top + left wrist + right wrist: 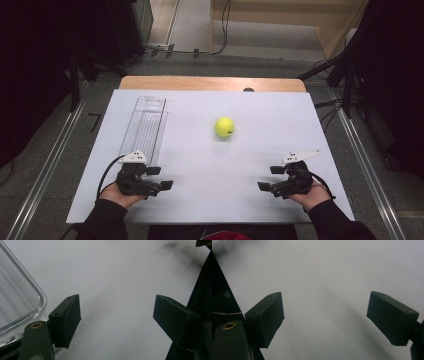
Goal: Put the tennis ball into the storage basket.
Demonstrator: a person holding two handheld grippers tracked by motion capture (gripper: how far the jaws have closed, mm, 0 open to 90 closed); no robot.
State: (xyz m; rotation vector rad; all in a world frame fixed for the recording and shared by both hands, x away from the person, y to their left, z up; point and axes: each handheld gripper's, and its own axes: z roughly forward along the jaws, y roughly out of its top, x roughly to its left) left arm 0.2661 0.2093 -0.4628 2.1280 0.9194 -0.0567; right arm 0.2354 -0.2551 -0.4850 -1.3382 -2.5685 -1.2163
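A white table (280, 130) carries everything, with a strip of bare wood along its far edge. Largest of the things on it is a long clear plastic tray (144, 125), lying along the left edge and running from near the far left corner toward the near side; its near end comes just beside the left gripper, and in the left gripper view its rounded corner (22, 300) sits just left of the near jaw.

The left gripper (160, 178) rests near the near left corner, held in a hand with a dark sleeve, its jaws pointing toward the middle of the table. They stand released, a clear gap between them and only bare white surface there. The right gripper (270, 178) rests near the near right corner, pointing back toward the left one, well apart from it. Its jaws are released too, with nothing between them but table.

The smallest thing is a yellow-green tennis ball (224, 127), alone around the middle of the table, slightly toward the far edge, well apart from both grippers and to the right of the tray.
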